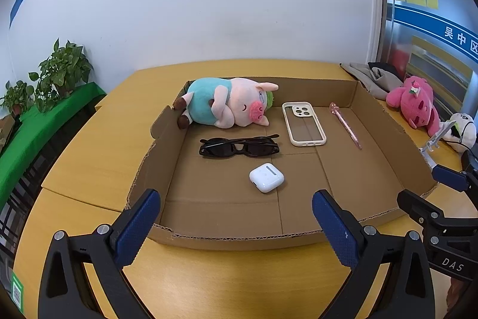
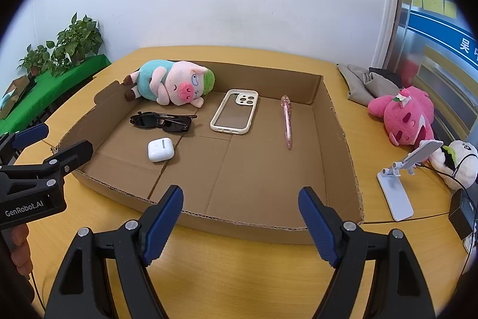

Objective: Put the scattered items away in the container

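A shallow cardboard box (image 1: 227, 232) (image 2: 263, 224) lies on the yellow table. Inside it lie a plush pig (image 1: 230, 105) (image 2: 173, 84), black sunglasses (image 1: 239, 147) (image 2: 162, 121), a white earbud case (image 1: 266, 177) (image 2: 160, 149), a cream phone case (image 1: 303, 123) (image 2: 236, 111) and a pink pen (image 1: 345, 124) (image 2: 286, 120). My left gripper (image 1: 236, 224) is open and empty, just before the box's near wall. My right gripper (image 2: 240, 224) is open and empty at the near wall too. Each gripper shows in the other's view: the right one (image 1: 430, 190), the left one (image 2: 56, 139).
Outside the box on the right lie a pink plush (image 1: 413, 102) (image 2: 403, 117), a white plush (image 2: 457, 163), a white phone stand (image 2: 397, 187), grey cloth (image 2: 363, 81) and a black adapter (image 2: 463, 213). Potted plants (image 1: 59, 71) stand on a green bench at left.
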The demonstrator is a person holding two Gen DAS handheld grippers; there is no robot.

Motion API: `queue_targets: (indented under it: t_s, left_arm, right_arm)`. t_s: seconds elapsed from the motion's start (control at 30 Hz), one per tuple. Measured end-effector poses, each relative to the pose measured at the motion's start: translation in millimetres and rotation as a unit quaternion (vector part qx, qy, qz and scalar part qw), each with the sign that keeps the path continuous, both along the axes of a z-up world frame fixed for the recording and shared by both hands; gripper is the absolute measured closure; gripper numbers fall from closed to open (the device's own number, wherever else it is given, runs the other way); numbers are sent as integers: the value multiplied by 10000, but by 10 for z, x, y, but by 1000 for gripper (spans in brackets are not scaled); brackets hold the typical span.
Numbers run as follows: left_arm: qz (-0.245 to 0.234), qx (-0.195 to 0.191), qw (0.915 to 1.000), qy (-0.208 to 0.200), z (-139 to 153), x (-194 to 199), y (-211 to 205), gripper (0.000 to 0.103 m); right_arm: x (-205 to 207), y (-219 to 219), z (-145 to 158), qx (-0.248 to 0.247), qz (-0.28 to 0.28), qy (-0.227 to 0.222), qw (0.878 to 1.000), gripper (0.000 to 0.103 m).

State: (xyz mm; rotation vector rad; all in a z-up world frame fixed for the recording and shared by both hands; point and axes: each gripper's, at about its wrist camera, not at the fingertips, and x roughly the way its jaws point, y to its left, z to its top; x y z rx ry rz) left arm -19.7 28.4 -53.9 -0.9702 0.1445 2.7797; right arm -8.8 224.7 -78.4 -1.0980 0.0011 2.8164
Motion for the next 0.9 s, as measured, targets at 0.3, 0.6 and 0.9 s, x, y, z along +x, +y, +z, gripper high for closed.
queue_targets:
  t_s: [0.3, 0.6, 0.9]
  left_arm:
    - [98, 22, 9999, 75, 53, 7, -37, 0]
    - [103, 23, 9999, 24, 61, 24, -21, 0]
    - [147, -126, 9998, -22, 29, 51, 33, 0]
  right_arm:
    - [6, -6, 8, 10, 0, -20, 10000, 24]
    - [11, -30, -6, 58, -8, -88, 9999, 24]
    - [19, -48, 3, 131, -15, -114, 9998, 24]
